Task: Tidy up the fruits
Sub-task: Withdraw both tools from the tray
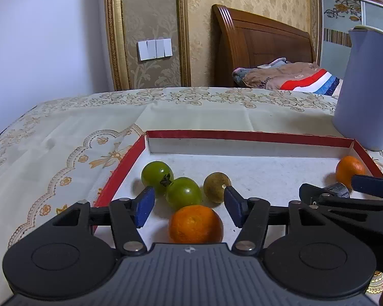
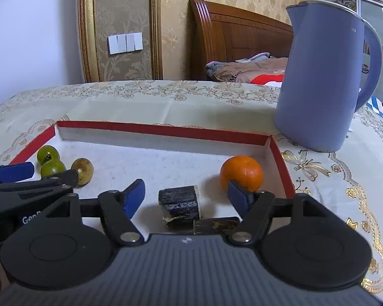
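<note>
Both grippers hover low over a shallow red-rimmed tray (image 1: 242,135) on a desk (image 1: 63,132) spread with a cream floral cloth.

In the left wrist view the left gripper (image 1: 189,205) has its jaws released, the blue pads standing apart. A near orange (image 1: 195,224) lies between and just in front of them at lower centre, touched by neither pad. Beyond it sit two green tomatoes (image 1: 171,182), touching each other, and a brownish-green round fruit (image 1: 216,186) just beside them. A far orange (image 1: 349,169) rests in the tray's right corner.

In the right wrist view the right gripper (image 2: 186,197) also has its jaws released. A dark chunk (image 2: 180,202), rough and squared off, lies between the pads without contact; what it is cannot be told. The far orange sits just beyond the right pad. A tall blue kettle (image 2: 319,84) stands on the desk behind the tray at the right of the frame.

The oranges look light and firm with a dimpled skin that should grip well; take them across the widest part. The tomatoes look smooth and slippery, and probably bruise easily, so a gentle squeeze at mid-height seems best. The dark chunk looks stiff, with flat sides to hold.
</note>
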